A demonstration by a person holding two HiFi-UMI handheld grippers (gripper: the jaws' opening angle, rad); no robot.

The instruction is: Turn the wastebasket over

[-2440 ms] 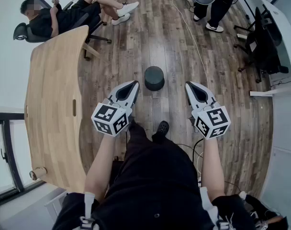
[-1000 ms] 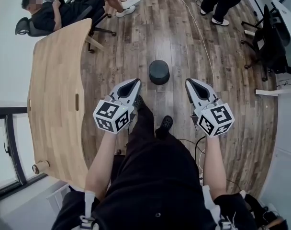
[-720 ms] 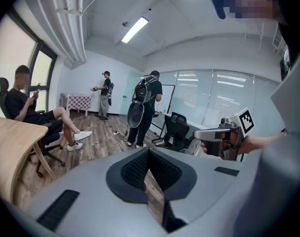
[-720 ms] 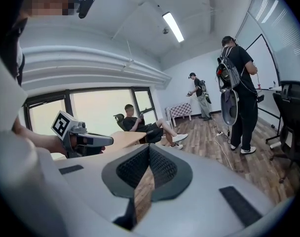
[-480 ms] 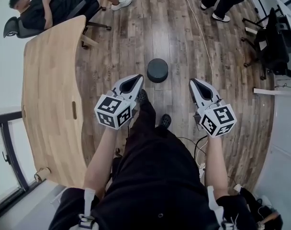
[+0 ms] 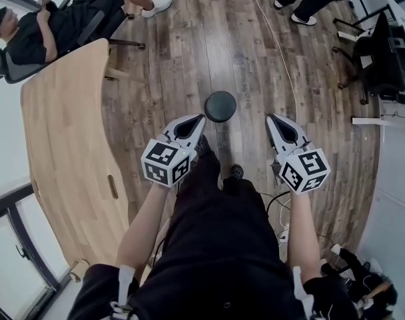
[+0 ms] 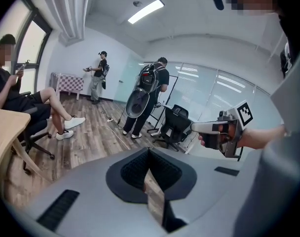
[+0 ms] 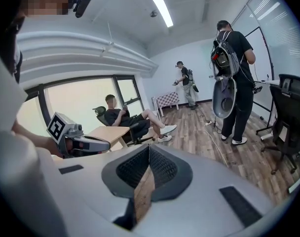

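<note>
Head view: the dark round plastic wastebasket [image 6: 220, 106] stands on the wood-plank floor [image 6: 189, 59] just ahead of the person's feet. Its flat closed face is up, so it seems to be upside down. The left hand-held gripper [image 6: 200, 119] and right hand-held gripper [image 6: 270, 118] flank it, near but apart, probably lining up a two-sided grab.

Left gripper view: jaws pressed together, nothing between them, basket out of frame.

Right gripper view: likewise together and empty.

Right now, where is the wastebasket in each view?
Head view: wastebasket on the floor, upper centre, just ahead of the left gripper and right gripper.
Left gripper view: not in it.
Right gripper view: not in it.
Shared landmark: the seated person, in all three.
</note>
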